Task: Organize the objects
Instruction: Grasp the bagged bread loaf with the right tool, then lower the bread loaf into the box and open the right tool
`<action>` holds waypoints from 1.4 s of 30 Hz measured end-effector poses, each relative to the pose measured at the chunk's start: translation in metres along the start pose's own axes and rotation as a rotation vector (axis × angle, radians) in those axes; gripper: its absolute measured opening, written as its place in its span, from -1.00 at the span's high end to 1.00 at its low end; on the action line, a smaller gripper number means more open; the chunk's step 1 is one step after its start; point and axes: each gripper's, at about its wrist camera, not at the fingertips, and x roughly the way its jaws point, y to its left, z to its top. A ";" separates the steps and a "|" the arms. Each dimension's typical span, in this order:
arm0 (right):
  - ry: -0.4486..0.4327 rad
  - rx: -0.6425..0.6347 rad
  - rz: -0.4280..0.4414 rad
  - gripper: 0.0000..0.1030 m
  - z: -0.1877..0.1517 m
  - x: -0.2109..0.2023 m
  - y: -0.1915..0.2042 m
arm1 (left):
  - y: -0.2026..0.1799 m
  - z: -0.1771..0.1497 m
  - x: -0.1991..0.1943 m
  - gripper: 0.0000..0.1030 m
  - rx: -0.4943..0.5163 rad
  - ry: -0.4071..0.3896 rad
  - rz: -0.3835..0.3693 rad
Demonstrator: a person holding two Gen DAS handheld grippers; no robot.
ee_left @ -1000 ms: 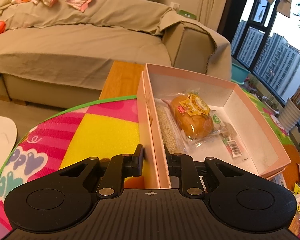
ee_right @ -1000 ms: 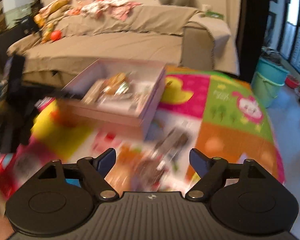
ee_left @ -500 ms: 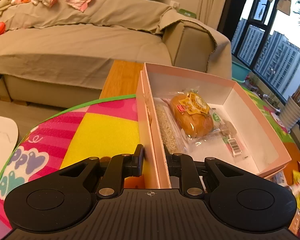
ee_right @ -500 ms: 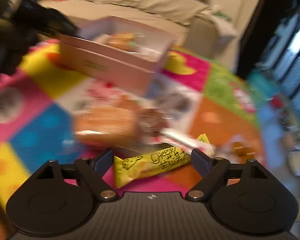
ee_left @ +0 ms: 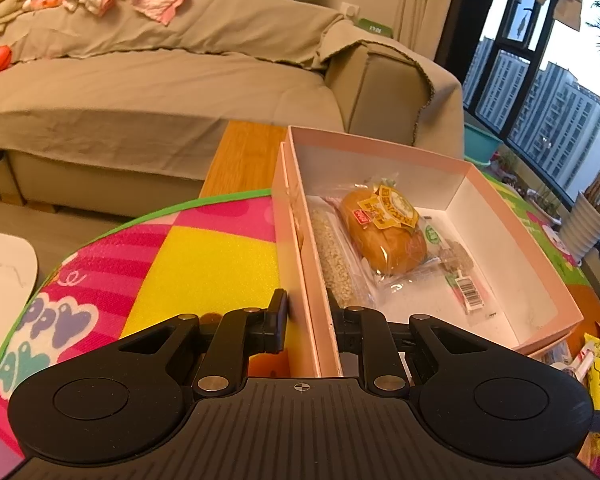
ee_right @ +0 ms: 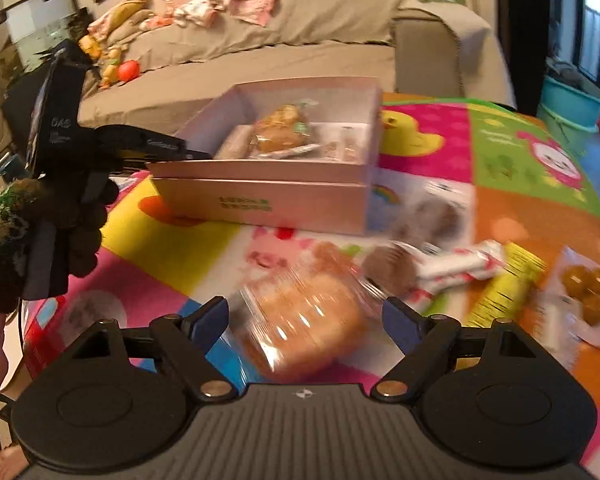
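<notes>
Over on the left, the left claw was clamped on the near wall of the pink box, one finger outside the wall and one inside. That box sat on the colourful play mat, its far end close to the beige sofa. Inside it lay a bagged bun with a yellow label, a long grainy bar pressed along the left wall, and a small packet with a barcode toward the right.

Moving across to the right wrist view, the same box stood at centre, with the gloved hand on the left claw's handle gripping it at the left edge. Nearer the camera, the right claw stood wide apart, its blue-tipped fingers either side of a wrapped bun lying on the mat, not touching it as far as the blur allowed. To the right of that bun lay a brown round cake, a white-and-red wrapper, a yellow snack bar, and, furthest right, a pack of small golden balls.
</notes>
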 end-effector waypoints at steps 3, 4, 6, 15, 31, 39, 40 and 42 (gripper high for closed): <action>-0.011 -0.056 0.034 -0.64 0.003 0.012 0.020 | 0.000 0.000 0.000 0.61 0.007 -0.003 0.000; -0.010 -0.081 0.047 -0.64 0.003 0.013 0.026 | -0.001 0.000 0.000 0.61 0.013 -0.004 0.000; -0.009 -0.119 0.044 -0.64 0.002 0.014 0.035 | -0.002 0.000 0.000 0.62 0.027 -0.003 0.003; 0.065 0.015 0.006 -0.79 0.001 0.005 0.021 | -0.008 0.002 0.002 0.65 0.076 -0.001 0.029; 0.101 -0.044 0.044 -0.30 -0.005 0.019 0.035 | -0.010 -0.001 -0.016 0.69 0.066 -0.055 0.036; 0.072 -0.077 0.068 -0.13 0.010 -0.016 0.023 | -0.009 -0.001 -0.015 0.68 0.064 -0.050 0.023; 0.045 -0.055 0.079 -0.13 0.018 -0.022 0.020 | -0.008 -0.001 -0.015 0.67 0.059 -0.051 0.021; -0.026 0.002 0.113 -0.13 0.039 -0.035 0.012 | -0.007 -0.001 -0.015 0.67 0.049 -0.051 0.015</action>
